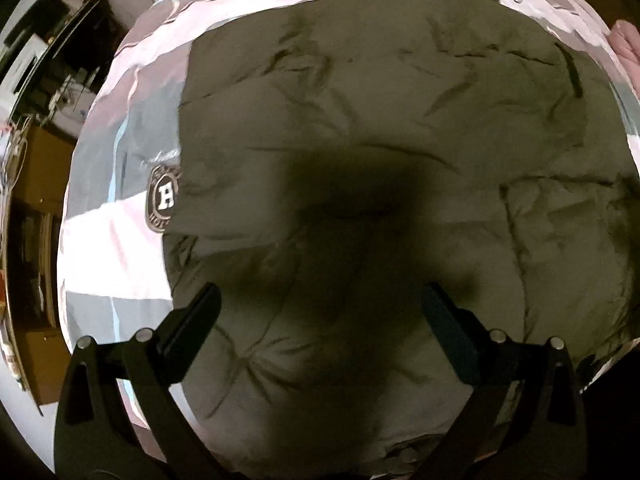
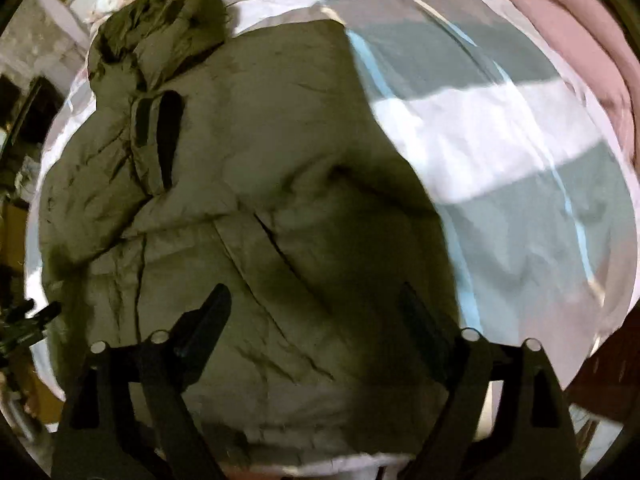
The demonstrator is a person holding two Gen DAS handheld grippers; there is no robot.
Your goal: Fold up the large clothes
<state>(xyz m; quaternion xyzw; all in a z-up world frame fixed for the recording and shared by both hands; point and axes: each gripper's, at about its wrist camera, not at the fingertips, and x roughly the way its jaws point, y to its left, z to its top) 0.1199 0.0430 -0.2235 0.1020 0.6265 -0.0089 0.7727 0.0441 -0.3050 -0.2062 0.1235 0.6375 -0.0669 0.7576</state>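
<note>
An olive-green padded jacket [image 1: 380, 128] lies spread on a bed, filling most of both wrist views. In the right wrist view the jacket [image 2: 248, 184] shows its hood [image 2: 160, 28] at the upper left and a dark pocket slit [image 2: 170, 136]. My left gripper [image 1: 322, 300] hangs above the jacket's lower part, pointing down, jaws wide open with nothing between them. My right gripper [image 2: 316, 300] also hovers over the jacket near its right edge, open and empty. Both cast dark shadows on the fabric.
The bed sheet [image 2: 500, 140] is checked in white, grey and pale blue, with a round "H" emblem [image 1: 164, 196] beside the jacket. A pink blanket [image 2: 580, 40] lies at the far right. Brown furniture [image 1: 36, 220] and clutter stand past the bed's left edge.
</note>
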